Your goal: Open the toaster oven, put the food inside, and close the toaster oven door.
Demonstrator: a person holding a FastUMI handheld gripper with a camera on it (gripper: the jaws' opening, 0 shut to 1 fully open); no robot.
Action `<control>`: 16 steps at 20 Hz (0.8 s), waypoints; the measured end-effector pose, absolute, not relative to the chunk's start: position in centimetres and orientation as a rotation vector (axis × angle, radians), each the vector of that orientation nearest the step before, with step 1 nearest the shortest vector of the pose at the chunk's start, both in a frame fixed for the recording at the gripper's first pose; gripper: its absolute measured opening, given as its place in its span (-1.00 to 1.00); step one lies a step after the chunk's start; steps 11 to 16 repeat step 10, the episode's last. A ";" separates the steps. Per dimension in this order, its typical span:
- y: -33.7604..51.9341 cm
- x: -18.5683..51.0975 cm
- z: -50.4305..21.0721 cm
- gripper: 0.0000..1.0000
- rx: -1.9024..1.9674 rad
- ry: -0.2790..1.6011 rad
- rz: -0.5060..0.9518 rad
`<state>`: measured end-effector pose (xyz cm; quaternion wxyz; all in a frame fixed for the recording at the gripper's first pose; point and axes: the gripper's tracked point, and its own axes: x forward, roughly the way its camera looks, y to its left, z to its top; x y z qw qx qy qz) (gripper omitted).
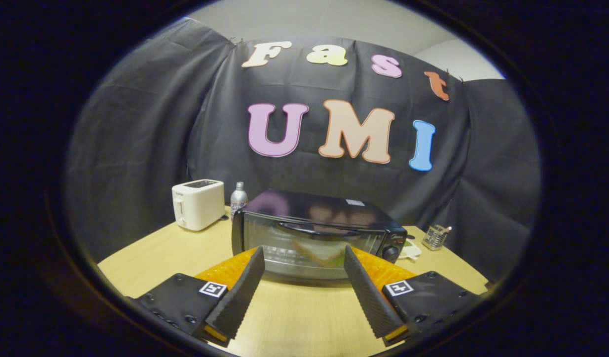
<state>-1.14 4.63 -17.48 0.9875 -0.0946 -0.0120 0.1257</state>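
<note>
The black, glass-fronted toaster oven (314, 233), door closed, sits just ahead of the wide-spread, empty hand-held gripper (303, 258).

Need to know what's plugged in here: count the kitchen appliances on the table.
2. The toaster oven stands door shut just beyond the open gripper; the white toaster sits behind it to its left, beside a bottle. More may be hidden behind.

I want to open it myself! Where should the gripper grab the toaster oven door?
Best guess: the dark handle bar across the top of the toaster oven glass door. It runs sideways and faces the open gripper, so come straight from the front, turned so one finger goes above and one below.
</note>
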 end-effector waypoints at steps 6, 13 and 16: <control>4.2 -4.6 -14.8 0.99 -0.102 -0.089 0.312; 4.4 -5.4 -14.5 0.99 -0.102 -0.113 0.332; 4.4 -5.4 -14.5 0.99 -0.102 -0.113 0.332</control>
